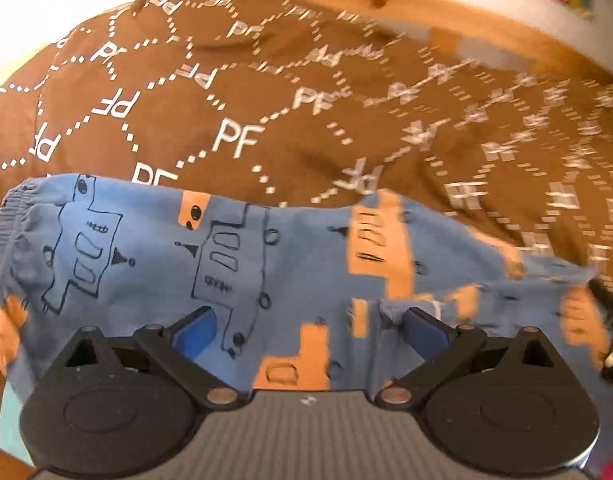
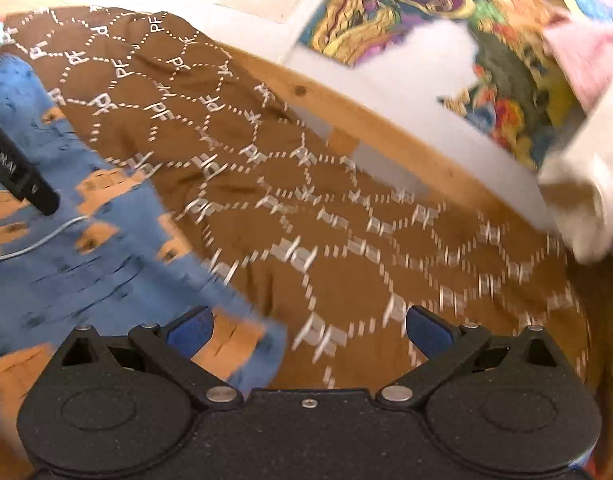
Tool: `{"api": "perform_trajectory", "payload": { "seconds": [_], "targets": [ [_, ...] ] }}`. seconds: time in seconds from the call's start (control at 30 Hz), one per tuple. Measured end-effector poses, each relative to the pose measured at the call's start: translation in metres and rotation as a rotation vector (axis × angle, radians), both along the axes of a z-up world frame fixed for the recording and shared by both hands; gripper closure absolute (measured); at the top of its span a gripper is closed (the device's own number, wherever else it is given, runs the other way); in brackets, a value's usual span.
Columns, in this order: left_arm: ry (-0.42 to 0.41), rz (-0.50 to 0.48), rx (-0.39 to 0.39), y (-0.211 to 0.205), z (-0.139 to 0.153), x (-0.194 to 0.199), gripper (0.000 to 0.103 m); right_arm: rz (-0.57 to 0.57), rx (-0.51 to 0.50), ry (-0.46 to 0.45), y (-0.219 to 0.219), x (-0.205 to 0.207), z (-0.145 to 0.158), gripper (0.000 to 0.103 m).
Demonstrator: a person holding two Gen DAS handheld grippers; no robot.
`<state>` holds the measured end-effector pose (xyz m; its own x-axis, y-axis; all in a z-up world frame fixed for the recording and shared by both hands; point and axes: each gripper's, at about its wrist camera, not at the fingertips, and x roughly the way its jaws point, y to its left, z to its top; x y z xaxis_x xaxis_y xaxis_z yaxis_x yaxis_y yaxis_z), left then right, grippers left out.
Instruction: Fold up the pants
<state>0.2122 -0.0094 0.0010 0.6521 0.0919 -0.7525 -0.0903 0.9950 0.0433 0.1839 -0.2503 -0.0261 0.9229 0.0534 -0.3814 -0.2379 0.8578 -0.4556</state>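
Note:
The blue pants (image 1: 146,260) with orange patches and drawn robots lie flat on a brown cloth (image 1: 266,80) printed with white letters. The gathered waistband is at the left and the leg runs off to the right. My left gripper (image 1: 310,332) hovers over the pants' near edge, open wide with nothing pinched. In the right wrist view the pants (image 2: 86,280) fill the left side and the leg end lies under the left pad. My right gripper (image 2: 308,332) is open over that leg end and the brown cloth (image 2: 346,260). The picture is blurred.
A wooden table edge (image 2: 386,128) runs behind the cloth, with colourful pictures (image 2: 406,8) beyond it. White cloth (image 2: 586,200) and pink cloth (image 2: 586,52) sit at the right. A black bar of the left tool (image 2: 22,172) and a white cable (image 2: 34,240) cross the pants.

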Motion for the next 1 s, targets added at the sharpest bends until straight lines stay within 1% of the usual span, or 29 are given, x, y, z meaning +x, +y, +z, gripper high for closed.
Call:
{"api": "perform_trajectory", "payload": {
  "seconds": [0.03, 0.07, 0.13, 0.17, 0.23, 0.3, 0.37, 0.43, 0.53, 0.67, 0.73, 0.83, 0.87, 0.97, 1.0],
  "targets": [
    [0.017, 0.01, 0.006, 0.0, -0.004, 0.006, 0.0, -0.011, 0.001, -0.009, 0.001, 0.009, -0.001, 0.001],
    [0.024, 0.012, 0.003, 0.0, -0.007, 0.009, 0.0, -0.03, 0.004, 0.005, 0.001, 0.018, -0.007, 0.001],
    [0.015, 0.005, 0.002, 0.0, -0.01, 0.009, 0.0, -0.066, 0.003, 0.077, -0.001, 0.035, -0.02, 0.001],
    [0.014, -0.001, 0.006, -0.001, -0.01, 0.009, 0.0, -0.067, 0.035, 0.081, -0.007, 0.036, -0.025, 0.001],
    [0.018, 0.003, 0.003, -0.001, -0.007, 0.006, 0.0, -0.076, 0.087, 0.08, -0.014, 0.034, -0.025, 0.001],
    [0.019, 0.034, -0.024, 0.002, -0.002, 0.0, 0.0, -0.079, 0.083, 0.061, -0.014, 0.028, -0.018, 0.001],
    [0.01, 0.098, -0.053, 0.007, 0.004, -0.013, 0.0, -0.07, 0.085, 0.035, -0.01, 0.018, -0.009, 0.001],
    [-0.026, 0.151, -0.088, 0.013, 0.011, -0.033, 0.0, -0.025, 0.111, 0.04, -0.004, 0.006, 0.0, 0.001],
    [-0.061, 0.186, -0.107, 0.022, 0.017, -0.061, 0.0, 0.039, 0.128, 0.06, 0.006, -0.013, 0.007, 0.001],
    [-0.108, 0.251, -0.077, 0.04, 0.022, -0.092, 0.0, 0.149, 0.13, 0.09, 0.024, -0.046, 0.01, 0.001],
    [-0.114, 0.301, -0.049, 0.051, 0.024, -0.104, 0.0, 0.203, 0.137, 0.104, 0.035, -0.057, 0.011, 0.001],
    [-0.122, 0.339, -0.037, 0.071, 0.026, -0.113, 0.0, 0.281, 0.127, 0.12, 0.055, -0.066, 0.008, 0.001],
    [-0.142, 0.344, -0.038, 0.076, 0.027, -0.115, 0.0, 0.3, 0.113, 0.127, 0.062, -0.067, 0.006, 0.001],
    [-0.259, 0.333, -0.02, 0.092, 0.034, -0.118, 0.003, 0.335, 0.084, 0.14, 0.075, -0.072, -0.002, 0.001],
    [-0.282, 0.319, 0.0, 0.097, 0.037, -0.116, 0.009, 0.342, 0.081, 0.15, 0.077, -0.073, -0.005, 0.001]
  ]
}}
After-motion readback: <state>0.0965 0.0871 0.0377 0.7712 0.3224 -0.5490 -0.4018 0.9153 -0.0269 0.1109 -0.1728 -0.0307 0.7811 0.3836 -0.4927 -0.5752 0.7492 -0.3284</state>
